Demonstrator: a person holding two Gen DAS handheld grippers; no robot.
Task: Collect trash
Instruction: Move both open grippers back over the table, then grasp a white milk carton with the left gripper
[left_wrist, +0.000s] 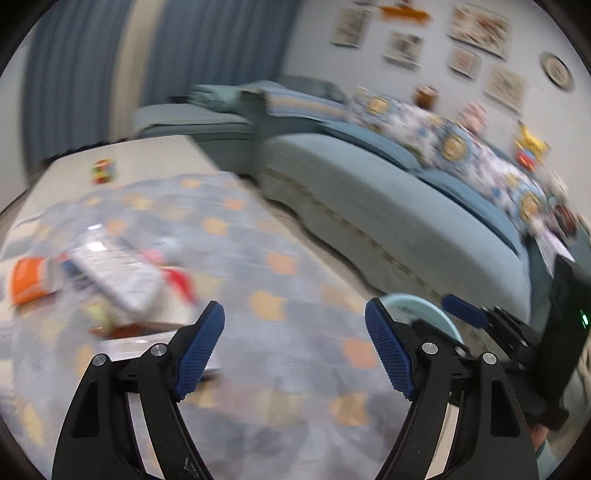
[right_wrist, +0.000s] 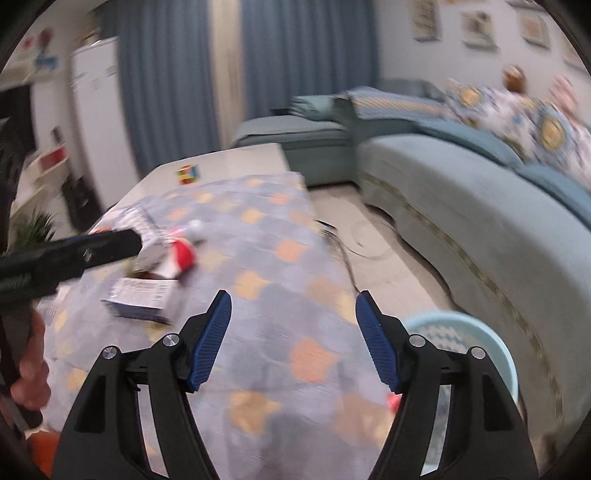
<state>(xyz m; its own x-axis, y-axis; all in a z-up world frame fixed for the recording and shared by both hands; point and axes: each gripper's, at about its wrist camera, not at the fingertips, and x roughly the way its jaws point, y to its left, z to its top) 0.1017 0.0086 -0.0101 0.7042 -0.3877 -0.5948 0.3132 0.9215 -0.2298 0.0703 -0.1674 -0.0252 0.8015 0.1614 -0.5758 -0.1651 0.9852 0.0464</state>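
Blue ribbed pads stand wide apart on both tools: the left gripper (left_wrist: 294, 341) gapes with nothing between its jaws, and the right gripper (right_wrist: 293, 332) is just as open and just as empty. Both hover over the tabletop (right_wrist: 258, 236), which is draped in a grey cloth with orange patches.

The trash pile (left_wrist: 122, 273) sits at about ten o'clock from the left gripper in its own view: a crumpled white printed wrapper, something red beside it, and an orange-and-white packet (left_wrist: 31, 280) farther out at nine o'clock. Motion blur hides finer detail. From the right wrist the same heap lies near ten o'clock, with a flat white-and-dark box (right_wrist: 142, 299) nearest, its long axis running roughly nine to three.

A pale blue basket (right_wrist: 465, 343) stands on the floor at four o'clock of the right gripper, beside the sofa (right_wrist: 461, 206).

My judgement: the left gripper is nearer the heap, the right nearer the basket, so the left should swing toward ten o'clock and close across the wrapper's short side.
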